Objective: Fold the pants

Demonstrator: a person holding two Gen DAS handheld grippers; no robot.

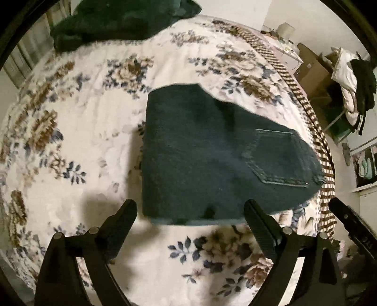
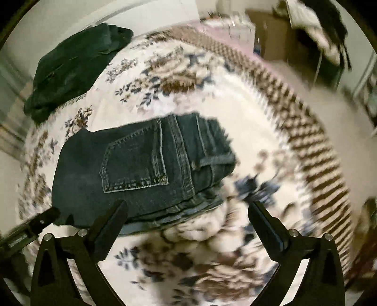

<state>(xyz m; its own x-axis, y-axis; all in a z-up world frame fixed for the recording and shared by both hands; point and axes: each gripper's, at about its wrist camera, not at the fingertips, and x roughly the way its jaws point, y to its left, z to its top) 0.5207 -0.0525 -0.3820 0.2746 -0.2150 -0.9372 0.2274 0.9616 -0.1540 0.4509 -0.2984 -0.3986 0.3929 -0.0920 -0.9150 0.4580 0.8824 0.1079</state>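
Dark blue jeans (image 1: 212,155) lie folded into a compact stack on the floral bedspread (image 1: 82,141), back pocket up. My left gripper (image 1: 190,209) is open and empty, hovering just above the near edge of the stack. My right gripper (image 2: 187,209) is open and empty, above the waistband corner of the jeans (image 2: 132,169); this view is motion-blurred. The right gripper's finger (image 1: 348,219) shows at the right in the left wrist view, and the left gripper's finger (image 2: 33,223) at the left in the right wrist view.
A dark green garment pile (image 1: 117,21) lies at the bed's far corner, also in the right wrist view (image 2: 73,63). The bed's brown-striped edge (image 1: 313,122) runs on the right. Beyond it stand cardboard boxes (image 1: 313,70) and a clothes-laden chair (image 1: 353,77).
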